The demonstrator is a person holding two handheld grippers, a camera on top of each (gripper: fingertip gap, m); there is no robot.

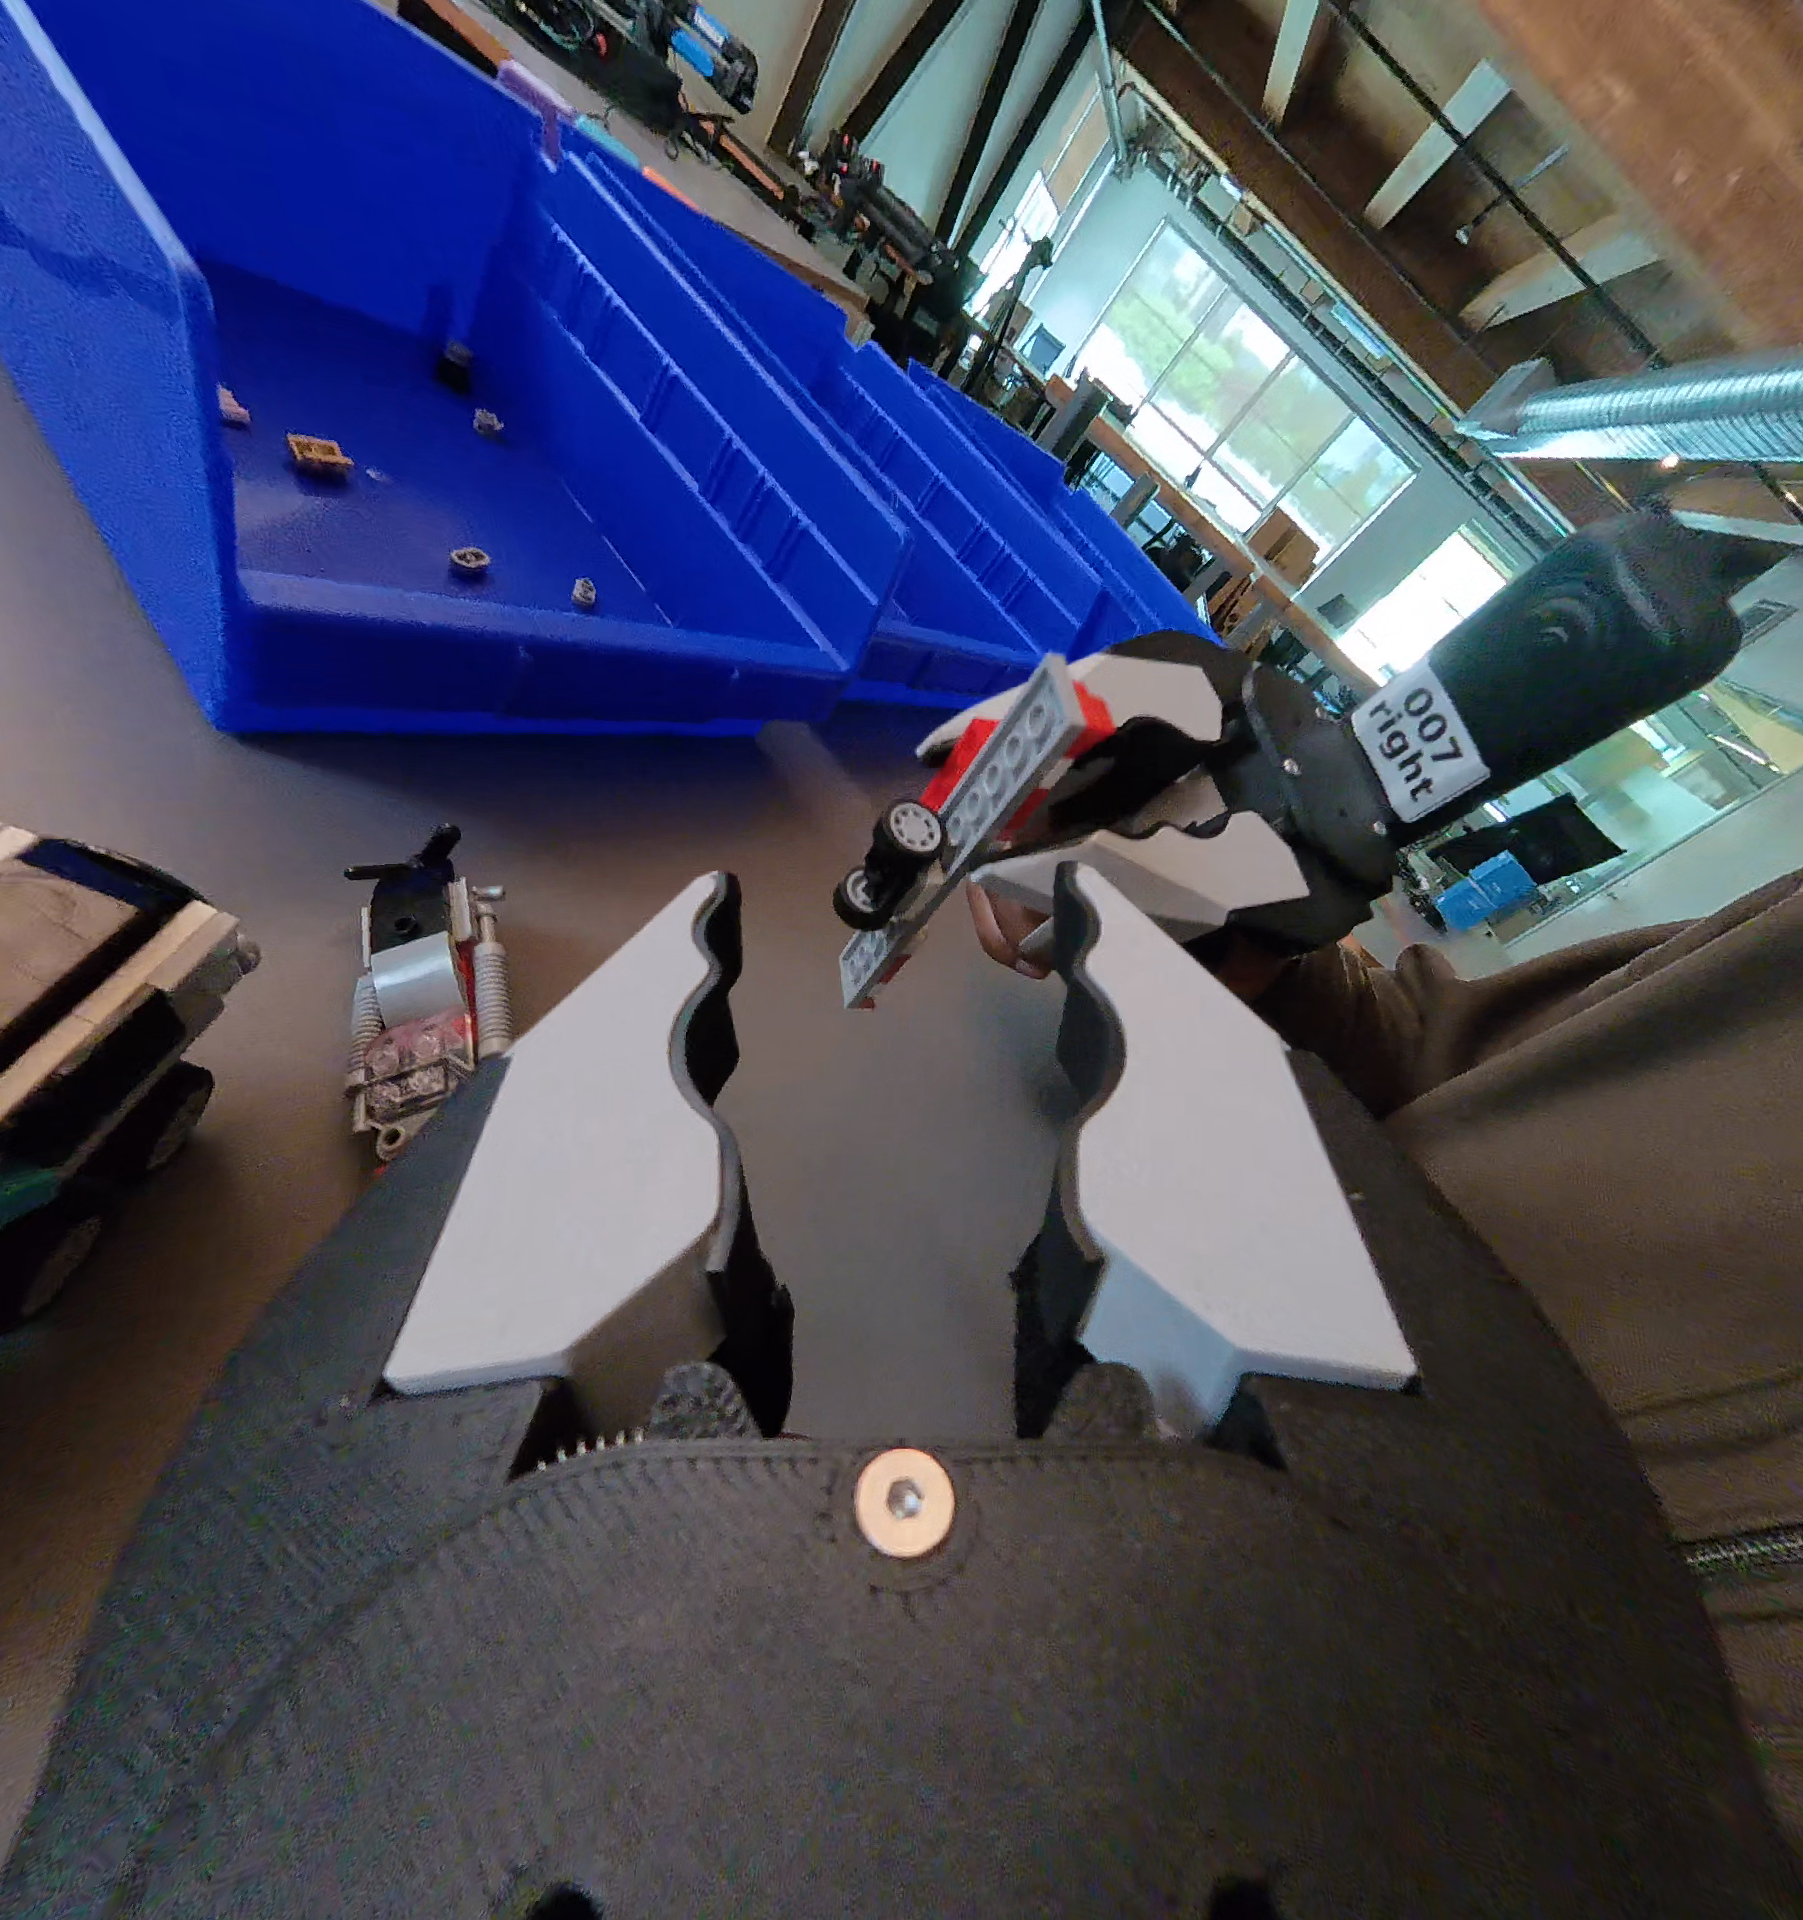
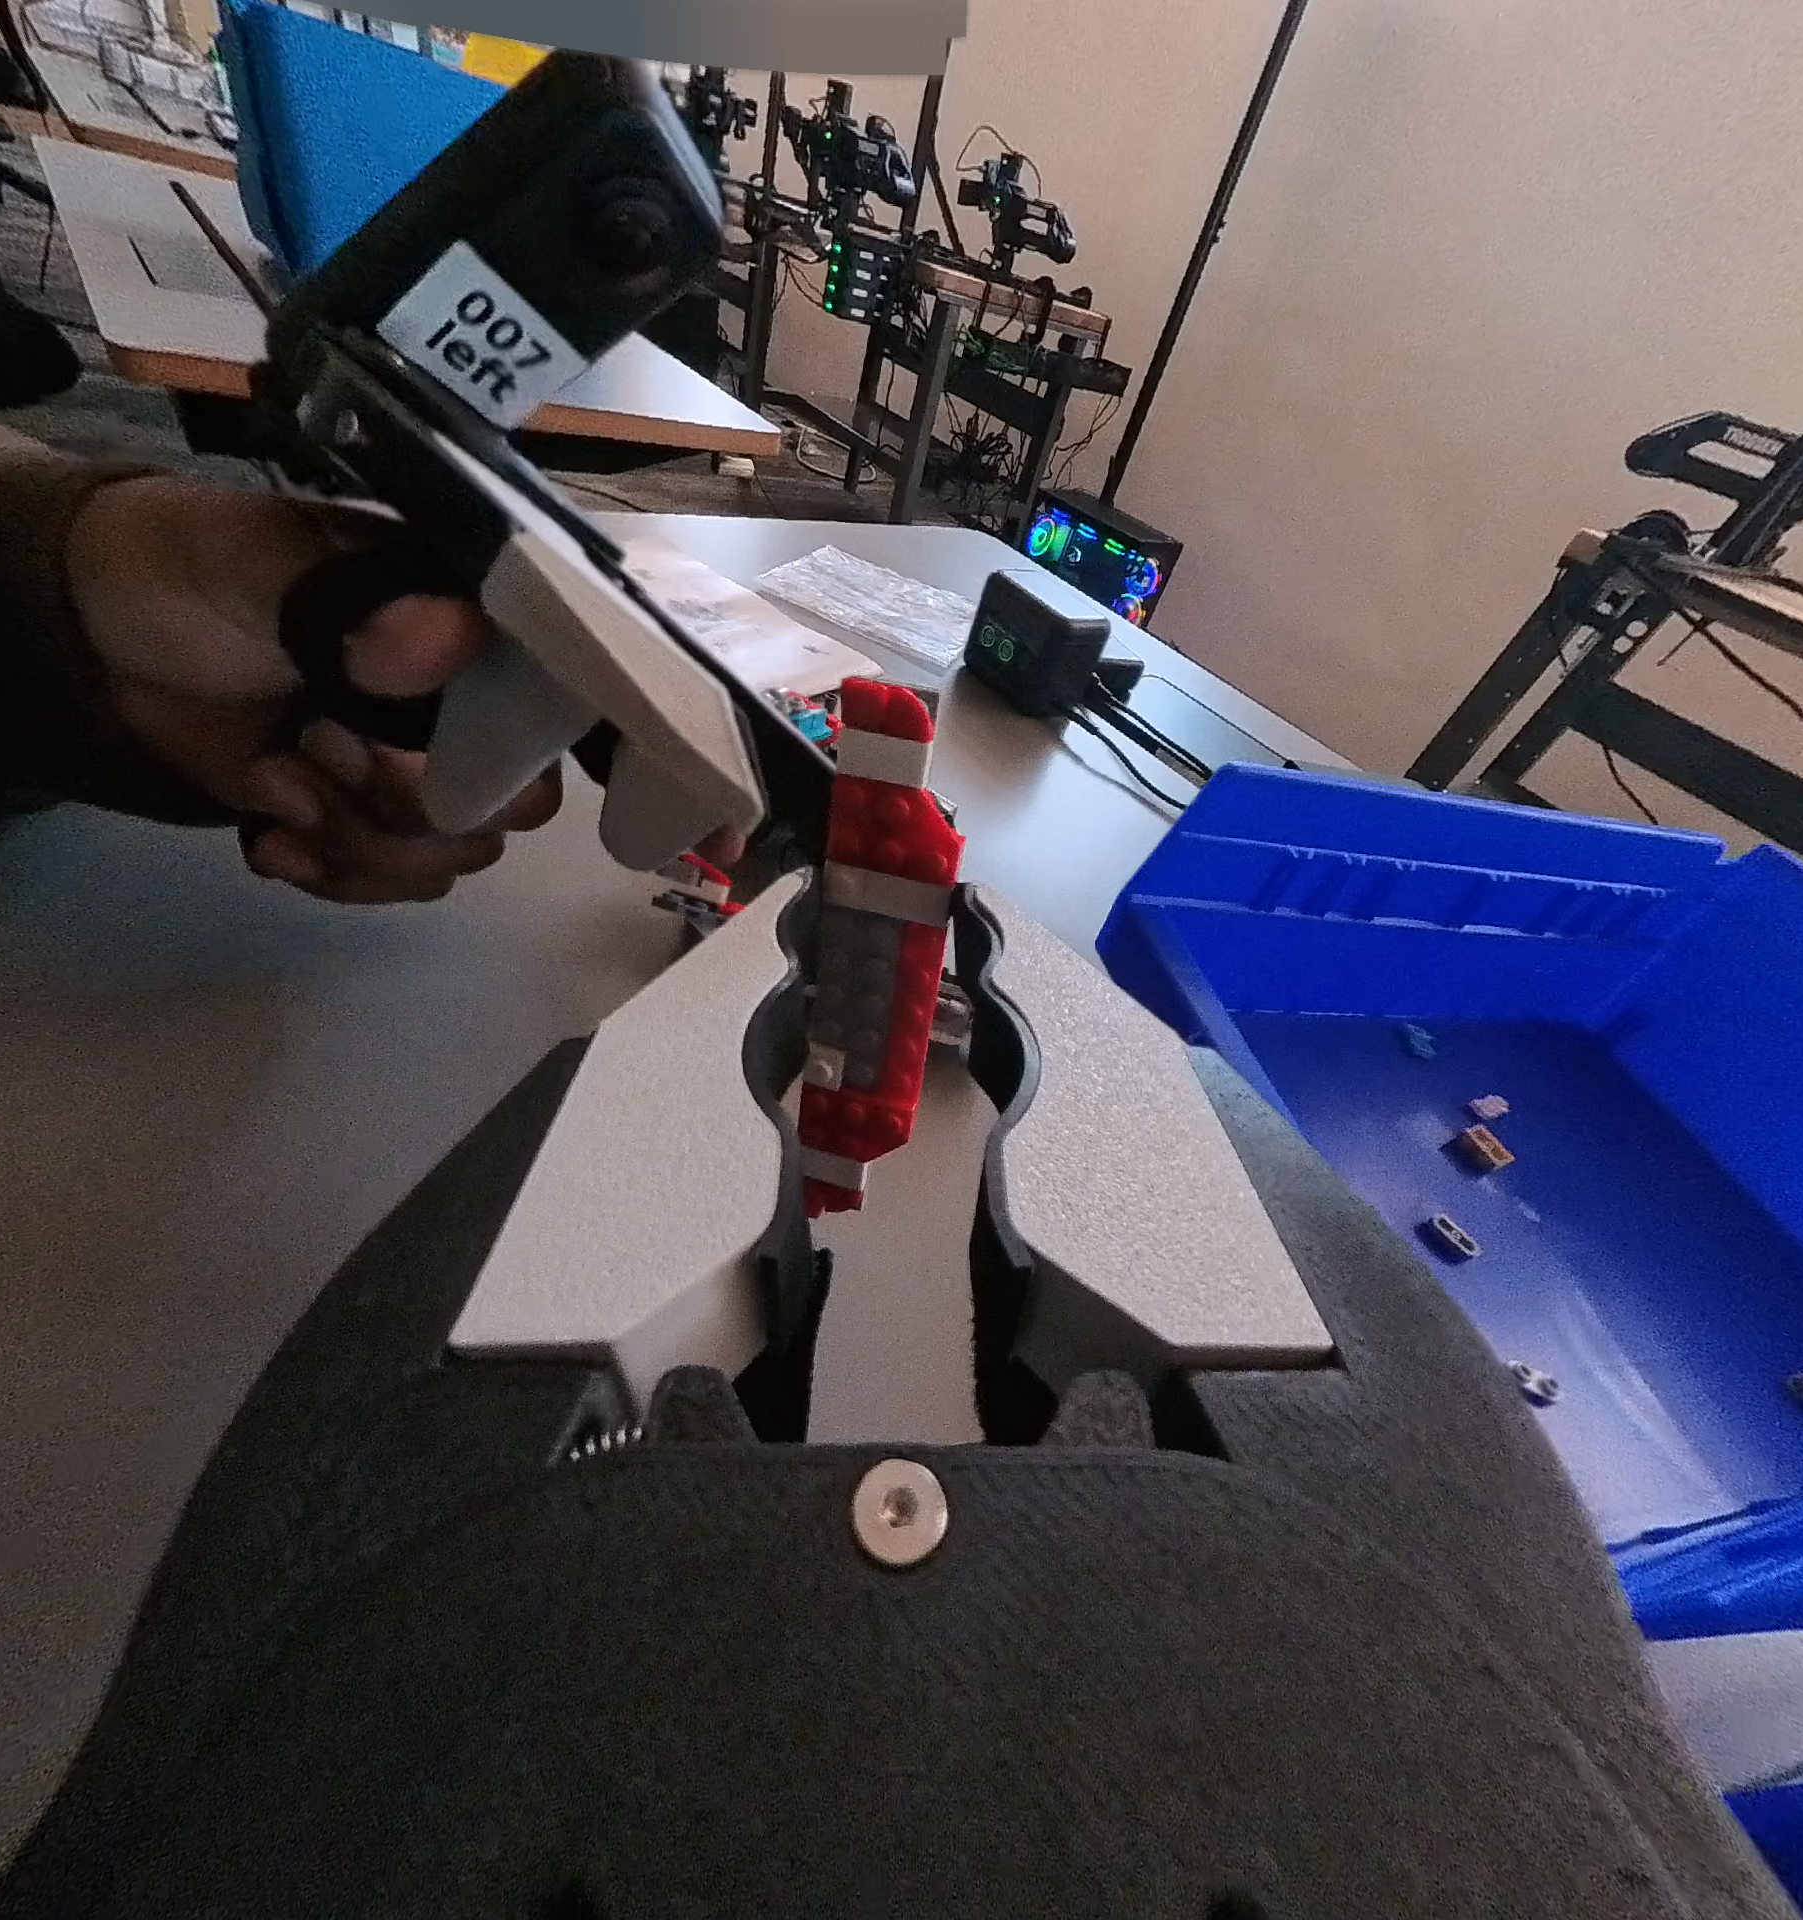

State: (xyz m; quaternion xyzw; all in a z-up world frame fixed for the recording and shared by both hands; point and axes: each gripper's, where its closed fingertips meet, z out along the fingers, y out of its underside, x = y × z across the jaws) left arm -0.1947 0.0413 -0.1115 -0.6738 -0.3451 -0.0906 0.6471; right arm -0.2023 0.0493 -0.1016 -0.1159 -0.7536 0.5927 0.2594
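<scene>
In the left wrist view, the left gripper [image 1: 897,914] stands wide open with nothing between its pale fingers [image 1: 606,1091], only bare dark tabletop [image 1: 97,748] behind the gap. Just ahead of its tips, raised off the table, hangs a small red and grey brick-built car [image 1: 964,810], underside and two little wheels turned toward this camera, clamped in the right gripper [image 1: 1042,790]. To the left on the table lie a grey and black brick-built motorbike [image 1: 424,997] and a larger dark brick vehicle [image 1: 66,1060]; beyond them sits a row of blue bins [image 1: 523,312], the nearest with a few small loose pieces on its floor.

In the right wrist view, the right gripper [image 2: 881,904] is closed on that car [image 2: 881,935]: both fingertips press its sides at a grey band, the red studded body standing upright between them and reaching past the tips. The left gripper [image 2: 689,800], held by a person's hand [image 2: 284,727], sits just beside the car's upper left, close but with contact not clear. A blue bin [image 2: 1499,914] lies to the right.

Judging from this, the step looks like two-handed work on the car, one side steadying; a fresh grip by the open gripper would call for careful alignment on a narrow part
</scene>
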